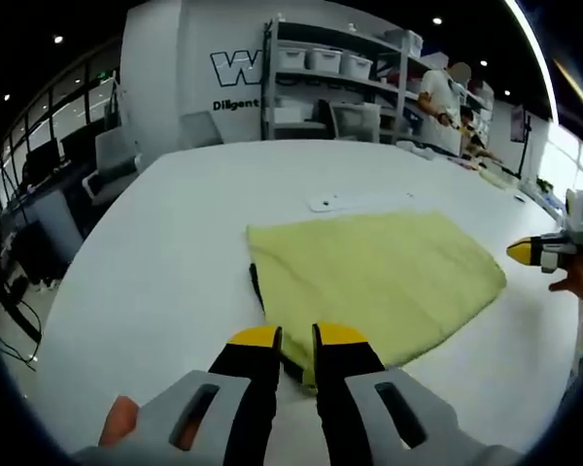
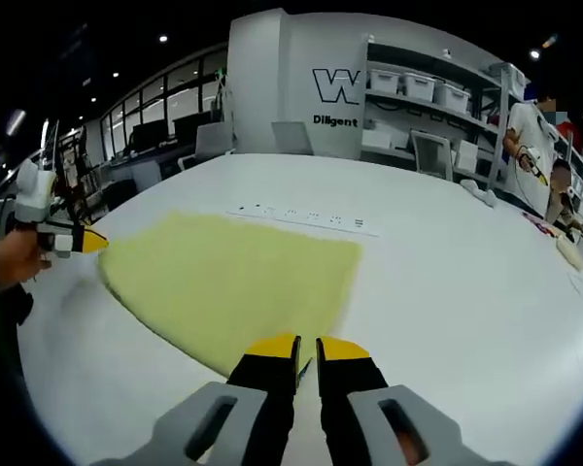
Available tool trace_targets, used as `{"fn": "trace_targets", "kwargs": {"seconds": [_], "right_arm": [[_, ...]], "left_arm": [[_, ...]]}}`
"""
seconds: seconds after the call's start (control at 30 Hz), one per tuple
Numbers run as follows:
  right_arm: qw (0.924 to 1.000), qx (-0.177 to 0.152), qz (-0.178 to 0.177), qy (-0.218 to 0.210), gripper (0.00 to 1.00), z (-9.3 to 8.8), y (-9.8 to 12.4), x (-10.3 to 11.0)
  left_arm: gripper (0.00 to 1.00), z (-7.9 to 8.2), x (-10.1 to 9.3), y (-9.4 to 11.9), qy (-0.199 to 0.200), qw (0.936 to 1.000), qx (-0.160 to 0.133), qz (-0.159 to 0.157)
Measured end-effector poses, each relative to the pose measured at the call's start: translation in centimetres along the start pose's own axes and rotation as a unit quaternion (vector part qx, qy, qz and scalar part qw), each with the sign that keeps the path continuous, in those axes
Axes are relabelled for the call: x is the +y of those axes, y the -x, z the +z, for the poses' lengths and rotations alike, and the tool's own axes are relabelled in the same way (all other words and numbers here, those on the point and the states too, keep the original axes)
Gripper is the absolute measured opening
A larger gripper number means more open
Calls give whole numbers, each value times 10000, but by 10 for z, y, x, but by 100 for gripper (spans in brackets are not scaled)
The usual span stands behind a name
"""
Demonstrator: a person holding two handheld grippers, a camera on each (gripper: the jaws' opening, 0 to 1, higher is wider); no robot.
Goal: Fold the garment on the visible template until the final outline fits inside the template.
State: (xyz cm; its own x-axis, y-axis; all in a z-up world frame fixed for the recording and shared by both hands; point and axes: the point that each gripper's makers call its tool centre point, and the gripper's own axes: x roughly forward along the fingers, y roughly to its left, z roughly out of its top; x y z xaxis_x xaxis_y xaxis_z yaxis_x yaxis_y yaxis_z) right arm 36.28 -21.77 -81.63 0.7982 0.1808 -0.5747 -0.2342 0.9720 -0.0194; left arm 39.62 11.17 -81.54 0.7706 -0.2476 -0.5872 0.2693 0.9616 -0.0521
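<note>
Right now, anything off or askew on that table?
Nothing damaged or spilled. The yellow garment lies folded and flat on the white table; a dark edge peeks out beneath its near side. Both the left gripper and right gripper sit at its edge.

An open-plan office or lab is indicated: metal shelving (image 1: 340,83) stocked with storage bins (image 2: 418,87), desk chairs (image 2: 209,143), a logo-lettered wall (image 2: 335,85).
</note>
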Motion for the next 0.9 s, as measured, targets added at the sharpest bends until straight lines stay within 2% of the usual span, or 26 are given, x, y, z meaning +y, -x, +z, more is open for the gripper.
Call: {"fn": "trace_targets", "kwargs": {"seconds": [0.13, 0.2, 0.37, 0.73, 0.83, 0.9], "right_arm": [[9999, 113, 20, -44, 0, -14, 2, 3], [9997, 217, 59, -74, 0, -26, 3, 9], [9993, 303, 128, -173, 1, -38, 1, 15], [9991, 285, 209, -244, 3, -38, -4, 21], [9991, 262, 222, -234, 3, -38, -4, 22], [9992, 264, 218, -220, 2, -38, -4, 22]], "left_arm": [[12, -14, -5, 6, 18, 10000, 78, 3], [13, -23, -8, 8, 42, 9999, 97, 4], [13, -33, -13, 12, 26, 9998, 182, 0], [14, -50, -11, 14, 199, 9995, 257, 40], [14, -48, -12, 15, 189, 9996, 220, 39], [14, -42, -10, 16, 147, 9998, 88, 109]]}}
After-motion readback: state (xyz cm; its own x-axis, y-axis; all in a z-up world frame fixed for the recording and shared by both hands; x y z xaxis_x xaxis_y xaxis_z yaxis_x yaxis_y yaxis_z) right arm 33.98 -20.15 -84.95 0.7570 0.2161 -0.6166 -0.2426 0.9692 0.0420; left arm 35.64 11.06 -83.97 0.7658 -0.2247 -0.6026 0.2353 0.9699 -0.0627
